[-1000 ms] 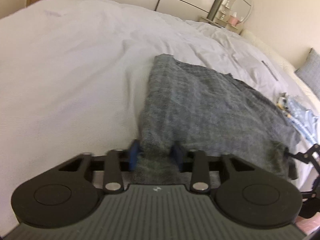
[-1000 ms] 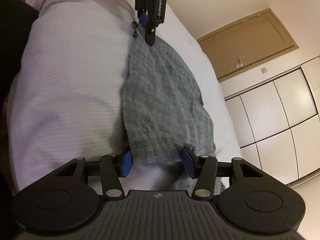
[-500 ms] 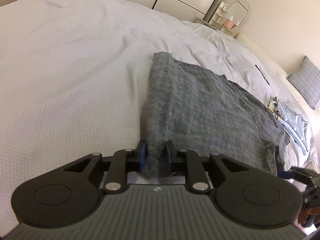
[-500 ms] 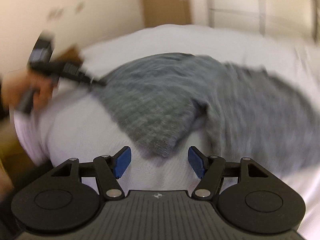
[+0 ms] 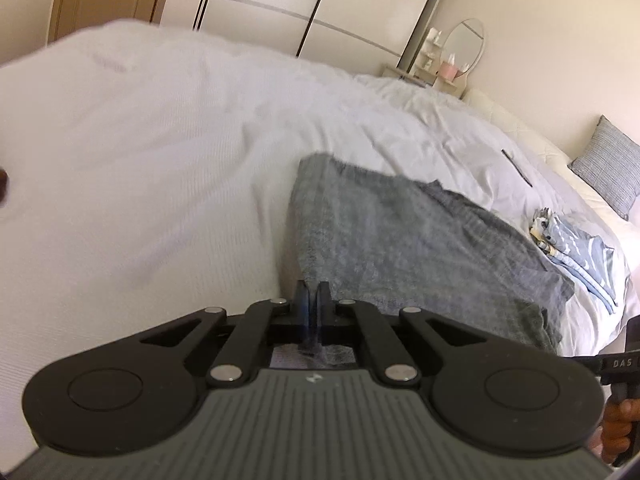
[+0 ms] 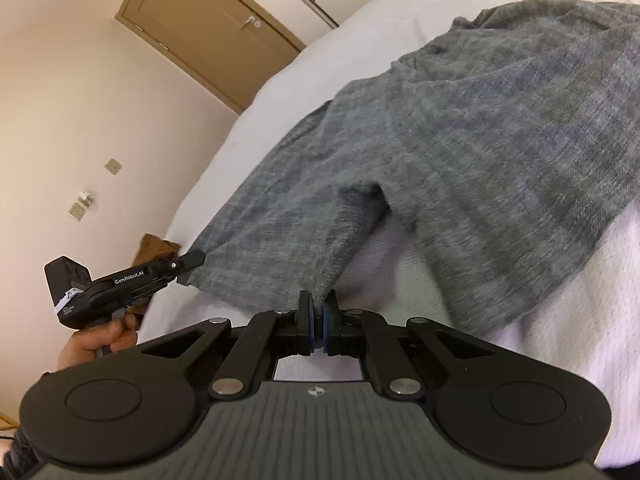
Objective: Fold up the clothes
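A grey knitted garment (image 5: 420,240) lies spread on the white bed (image 5: 140,160). In the left wrist view my left gripper (image 5: 312,296) is shut on the garment's near corner, which bunches between the pads. From the right wrist view the same left gripper (image 6: 188,264) pinches that corner at the bed's edge, with a hand (image 6: 96,340) on its handle. My right gripper (image 6: 318,304) is shut on a hanging flap of the garment's (image 6: 480,140) near edge. Part of the right gripper's body (image 5: 616,364) shows at the far right of the left wrist view.
A folded blue striped garment (image 5: 576,248) lies near the bed's right side, with a grey pillow (image 5: 608,172) beyond it. A round mirror (image 5: 460,52) and white wardrobe doors stand behind. A brown door (image 6: 208,32) is in the wall, and a brown object (image 6: 154,248) sits beside the bed.
Both grippers' jaws have closed tight on the grey garment. The right gripper rolled round and swung along the edge; its jaws stood open before. The left gripper rose a little.
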The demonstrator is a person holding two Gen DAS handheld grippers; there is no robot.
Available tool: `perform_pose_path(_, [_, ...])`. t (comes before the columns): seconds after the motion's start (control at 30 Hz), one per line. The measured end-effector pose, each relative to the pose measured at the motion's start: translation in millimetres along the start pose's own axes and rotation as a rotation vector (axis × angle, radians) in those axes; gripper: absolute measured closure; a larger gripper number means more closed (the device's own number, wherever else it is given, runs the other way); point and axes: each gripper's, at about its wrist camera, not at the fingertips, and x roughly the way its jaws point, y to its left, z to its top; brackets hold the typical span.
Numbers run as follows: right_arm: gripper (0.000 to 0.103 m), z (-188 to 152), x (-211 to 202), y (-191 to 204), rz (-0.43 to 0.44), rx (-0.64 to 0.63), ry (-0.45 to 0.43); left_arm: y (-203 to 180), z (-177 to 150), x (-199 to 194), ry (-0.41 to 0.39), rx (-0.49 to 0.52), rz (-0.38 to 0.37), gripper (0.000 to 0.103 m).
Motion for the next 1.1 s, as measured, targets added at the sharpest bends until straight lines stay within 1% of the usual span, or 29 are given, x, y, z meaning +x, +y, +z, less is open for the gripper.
perform_pose_path(0.17, [0.099,-6.0,-16.1,16.0,0.07,0.027,0.012,-3.5,-0.3,-30.3,-0.032,0.016,0.029,0.102])
perform_pose_path(0.27, [0.099,-14.1,-13.5,20.0,0.103,0.045,0.046,3.3,-8.7,-36.1,-0.015,0.017,0.075,0.102])
perform_pose_path(0.33, [0.099,-20.8,-7.4,20.5,0.112,0.05,0.076,11.3,-14.5,-33.1,0.008,-0.011,0.082,0.102])
perform_pose_path(0.37, [0.099,-22.6,-4.9,19.6,0.108,0.048,0.088,13.3,-17.2,-29.7,0.027,-0.009,0.095,0.102])
perform_pose_path(0.43, [0.098,-26.0,0.1,17.6,0.101,0.045,0.113,12.6,-22.1,-22.2,0.071,0.018,0.145,0.102])
perform_pose_path(0.47, [0.091,-27.5,1.6,17.0,0.097,0.04,0.123,11.4,-24.3,-20.9,0.084,0.032,0.169,0.102])
perform_pose_path(0.53, [0.088,-27.6,-5.6,19.4,0.089,0.007,0.121,6.5,-27.2,-25.5,0.085,0.063,0.218,0.1])
perform_pose_path(0.6, [0.086,-27.7,-14.0,21.8,0.079,-0.028,0.116,-5.9,-29.8,-35.5,0.064,0.114,0.278,0.1])
perform_pose_path(0.63, [0.086,-27.1,-24.8,22.7,0.068,-0.056,0.091,-15.2,-31.0,-40.4,0.052,0.153,0.298,0.099])
perform_pose_path(0.67, [0.086,-26.2,-34.5,24.0,0.045,-0.088,0.061,-28.7,-32.4,-43.8,0.041,0.202,0.297,0.099])
perform_pose_path(0.7, [0.086,-24.4,-47.6,22.3,0.013,-0.125,0.024,-44.0,-34.8,-45.6,0.031,0.251,0.284,0.099])
perform_pose_path(0.73, [0.086,-21.9,-60.0,19.0,-0.029,-0.159,-0.015,-59.3,-37.2,-47.5,0.021,0.299,0.27,0.097])
perform_pose_path(0.77, [0.083,-19.2,-72.2,14.9,-0.071,-0.189,-0.053,-77.9,-40.7,-48.0,0.011,0.352,0.243,0.091])
perform_pose_path(0.8, [0.077,-15.1,-82.9,7.0,-0.112,-0.193,-0.084,-98.8,-45.9,-46.1,0.002,0.407,0.202,0.088])
perform_pose_path(0.83, [0.073,-9.9,-91.5,-1.4,-0.155,-0.183,-0.113,-118.4,-51.7,-43.3,-0.006,0.457,0.161,0.083])
perform_pose_path(0.87, [0.067,-5.0,-102.0,-10.9,-0.185,-0.173,-0.142,-139.4,-58.7,-39.3,-0.013,0.518,0.116,0.081])
perform_pose_path(0.9, [0.063,0.0,-112.4,-20.3,-0.214,-0.163,-0.169,-164.1,-68.4,-32.9,-0.019,0.602,0.069,0.081])
perform_pose_path(0.97, [0.062,10.1,-131.1,-40.3,-0.266,-0.137,-0.213,-207.1,-88.9,-19.2,-0.032,0.773,-0.003,0.079])
perform_pose_path(1.0, [0.061,15.0,-140.0,-50.0,-0.29,-0.123,-0.235,-226.2,-100.7,-11.8,-0.044,0.875,-0.029,0.078])
perform_pose_path(1.03, [0.061,18.9,-146.6,-58.3,-0.304,-0.105,-0.254,-244.7,-114.5,-3.6,-0.062,0.998,-0.05,0.077])
perform_pose_path(1.1, [0.056,27.7,-156.9,-73.4,-0.323,-0.076,-0.279,-270.9,-143.5,13.1,-0.095,1.247,-0.057,0.074])
